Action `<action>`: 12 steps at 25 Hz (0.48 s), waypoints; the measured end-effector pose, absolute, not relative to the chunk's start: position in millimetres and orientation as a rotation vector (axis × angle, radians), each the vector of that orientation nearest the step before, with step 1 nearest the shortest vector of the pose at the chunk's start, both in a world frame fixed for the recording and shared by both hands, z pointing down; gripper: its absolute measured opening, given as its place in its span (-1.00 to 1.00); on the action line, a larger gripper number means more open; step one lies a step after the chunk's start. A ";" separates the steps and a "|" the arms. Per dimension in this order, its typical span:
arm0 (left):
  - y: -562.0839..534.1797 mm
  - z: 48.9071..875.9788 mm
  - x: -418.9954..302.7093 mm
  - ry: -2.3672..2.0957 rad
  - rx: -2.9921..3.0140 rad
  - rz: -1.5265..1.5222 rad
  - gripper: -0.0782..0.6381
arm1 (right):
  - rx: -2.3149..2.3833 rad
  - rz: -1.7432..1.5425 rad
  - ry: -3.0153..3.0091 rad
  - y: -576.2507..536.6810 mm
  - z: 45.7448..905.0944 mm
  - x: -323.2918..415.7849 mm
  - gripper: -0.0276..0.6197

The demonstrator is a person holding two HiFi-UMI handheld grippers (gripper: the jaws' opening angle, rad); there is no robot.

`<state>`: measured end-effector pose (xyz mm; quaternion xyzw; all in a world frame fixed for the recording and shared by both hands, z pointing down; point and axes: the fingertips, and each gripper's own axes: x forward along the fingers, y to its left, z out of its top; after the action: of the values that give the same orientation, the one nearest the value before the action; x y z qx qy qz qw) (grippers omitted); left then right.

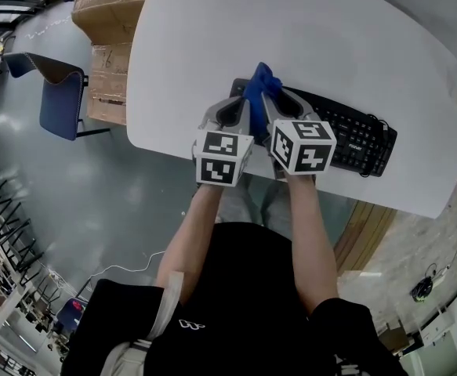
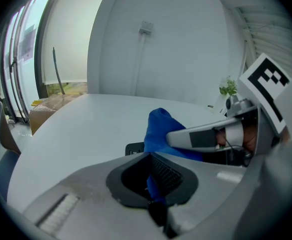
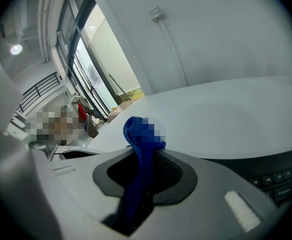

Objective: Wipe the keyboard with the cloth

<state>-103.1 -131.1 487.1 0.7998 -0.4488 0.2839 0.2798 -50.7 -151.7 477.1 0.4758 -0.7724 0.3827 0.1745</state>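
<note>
A grey floor [image 1: 71,202] spreads under a white round-edged table [image 1: 306,45], bare apart from the work at its near edge and cut off by the frame at the top and right. Beyond its far left edge stand stacked cardboard boxes [image 1: 106,6], with a blue chair [image 1: 59,100] on the floor just beside them. A black keyboard [image 1: 353,135] lies near the table's front edge; its left end is hidden beneath the tools and cloth. The left gripper [image 1: 240,104] and right gripper [image 1: 273,99] sit side by side over that end. Each has its fingers pressed together on a fold of the blue cloth [image 1: 261,81], which bunches up between them above the keyboard's left end.
</note>
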 end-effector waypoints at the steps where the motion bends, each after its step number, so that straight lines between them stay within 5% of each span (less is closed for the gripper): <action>1: -131.0 487.3 -101.0 -1.203 2.143 0.763 -0.79 | 1.351 1.086 -2.188 -151.6 477.3 -48.6 -0.64; 12: -124.3 487.2 -72.7 -1.164 2.165 0.798 -0.79 | 1.395 1.096 -2.163 -143.4 477.1 -19.1 -0.64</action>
<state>-72.7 -124.3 487.2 0.8054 -0.4331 0.2969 0.2749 -19.1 -143.4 477.1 0.4915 -0.7616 0.3860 0.1713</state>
